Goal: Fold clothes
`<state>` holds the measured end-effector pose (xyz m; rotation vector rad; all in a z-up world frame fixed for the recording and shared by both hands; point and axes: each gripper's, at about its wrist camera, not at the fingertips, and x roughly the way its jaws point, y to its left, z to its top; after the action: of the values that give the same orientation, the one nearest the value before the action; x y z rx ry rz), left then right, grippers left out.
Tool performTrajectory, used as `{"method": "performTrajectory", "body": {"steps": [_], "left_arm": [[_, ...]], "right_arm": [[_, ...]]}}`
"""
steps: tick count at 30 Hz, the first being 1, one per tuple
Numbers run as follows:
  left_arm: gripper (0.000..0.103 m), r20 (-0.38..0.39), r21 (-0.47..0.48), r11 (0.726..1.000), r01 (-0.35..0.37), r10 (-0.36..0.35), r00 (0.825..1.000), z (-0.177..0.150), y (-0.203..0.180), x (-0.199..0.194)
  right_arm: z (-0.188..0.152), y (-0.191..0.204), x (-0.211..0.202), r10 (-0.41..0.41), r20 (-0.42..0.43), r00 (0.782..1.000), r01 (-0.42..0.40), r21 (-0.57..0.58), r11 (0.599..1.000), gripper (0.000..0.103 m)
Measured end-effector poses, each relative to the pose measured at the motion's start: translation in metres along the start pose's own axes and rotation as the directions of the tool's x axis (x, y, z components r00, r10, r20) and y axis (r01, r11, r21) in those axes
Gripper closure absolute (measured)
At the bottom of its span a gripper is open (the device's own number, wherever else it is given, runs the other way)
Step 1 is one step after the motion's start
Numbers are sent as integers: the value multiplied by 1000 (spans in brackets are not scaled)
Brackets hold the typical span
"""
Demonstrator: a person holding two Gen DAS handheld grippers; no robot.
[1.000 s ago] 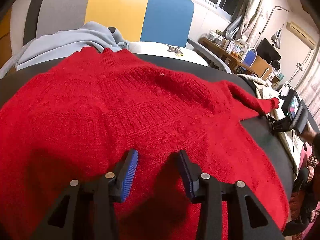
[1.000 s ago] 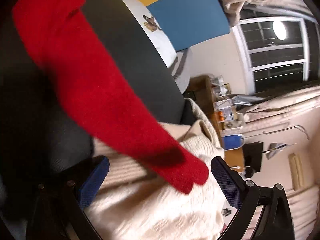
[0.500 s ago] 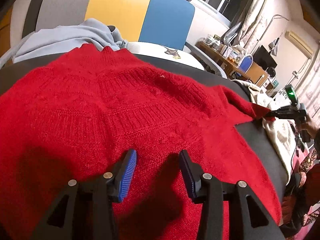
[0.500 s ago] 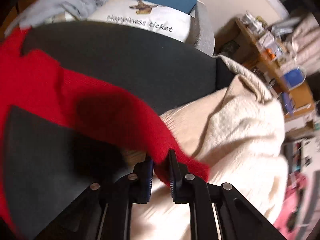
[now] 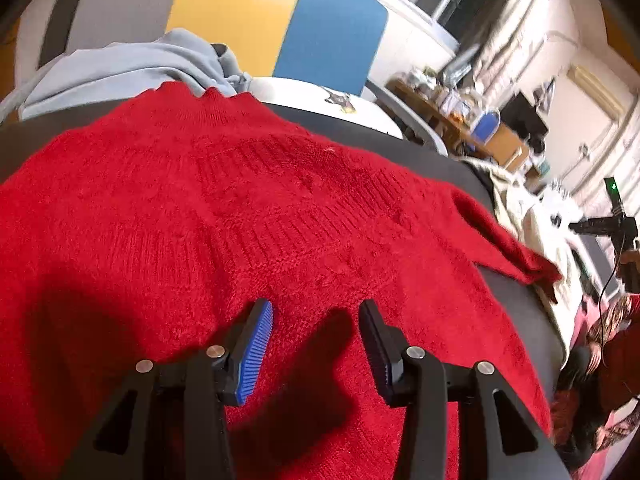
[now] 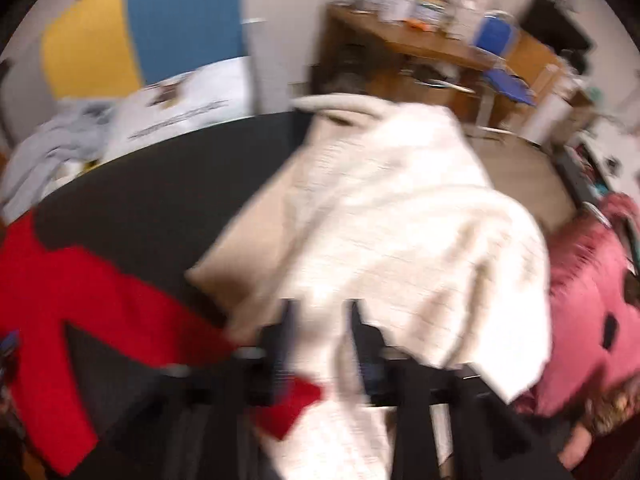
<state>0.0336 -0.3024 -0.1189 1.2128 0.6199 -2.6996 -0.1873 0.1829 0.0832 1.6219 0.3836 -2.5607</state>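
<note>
- Here, a red sweater is spread flat across a dark table, with one sleeve stretched out to the right edge.
- The left gripper is held just above the sweater's body, its jaws parted and nothing gripped between them.
- The right gripper is seen through heavy blur; its fingers appear slightly apart, with the red cuff lying beside and below them, but whether cloth is held cannot be told.
- A cream sweater is heaped at the table's right end, touching the red sleeve.
- A grey garment lies beyond the red sweater's far edge.
- A white printed cloth rests behind the table.
</note>
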Motion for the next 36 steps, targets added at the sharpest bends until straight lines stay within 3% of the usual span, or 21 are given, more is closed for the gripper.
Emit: {"method": "performTrajectory", "body": {"steps": [1, 4, 7, 11, 16, 19, 22, 24, 26, 28, 30, 33, 36], "left_arm": [[56, -3, 6, 1000, -3, 3, 1000, 2, -1, 0], [55, -6, 21, 1000, -12, 13, 1000, 9, -2, 0], [55, 6, 5, 1000, -8, 8, 1000, 31, 3, 2], [55, 39, 20, 998, -63, 62, 997, 63, 5, 7], [52, 57, 59, 996, -65, 62, 996, 113, 11, 15], [50, -5, 127, 992, -26, 27, 1000, 153, 7, 36], [49, -86, 230, 973, -32, 54, 995, 175, -3, 67], [49, -204, 275, 961, -7, 66, 977, 185, -7, 100], [49, -269, 306, 952, 8, 78, 960, 187, -12, 122], [49, -320, 357, 934, 24, 99, 942, 183, -20, 142], [45, -323, 474, 880, 29, 143, 936, 172, -37, 150], [44, -311, 595, 803, 45, 178, 933, 156, -53, 147], [50, -304, 636, 769, 65, 171, 937, 145, -55, 140]], "right_arm": [[-4, 7, -1, 9, 12, 1000, -8, -21, 1000, 47], [-32, 52, -12, 144, 48, 988, -135, -147, 980, 46], [-58, 103, -11, 255, 42, 966, -235, -268, 934, 32], [-71, 160, 14, 295, 35, 955, -264, -357, 896, 30], [-60, 203, 41, 326, 45, 944, -279, -416, 865, 30], [-43, 217, 57, 373, 26, 927, -327, -428, 843, 30], [-27, 231, 68, 329, 25, 944, -278, -480, 832, 25], [-19, 233, 76, 301, 9, 953, -257, -498, 828, 25], [-13, 234, 86, 292, -32, 956, -268, -503, 822, 25], [-13, 236, 96, 280, -62, 958, -271, -516, 812, 25], [-16, 233, 101, 263, -87, 961, -269, -522, 809, 27], [-17, 227, 103, 312, -109, 944, -324, -490, 809, 35], [-22, 221, 102, 351, -130, 927, -370, -468, 803, 47]]}}
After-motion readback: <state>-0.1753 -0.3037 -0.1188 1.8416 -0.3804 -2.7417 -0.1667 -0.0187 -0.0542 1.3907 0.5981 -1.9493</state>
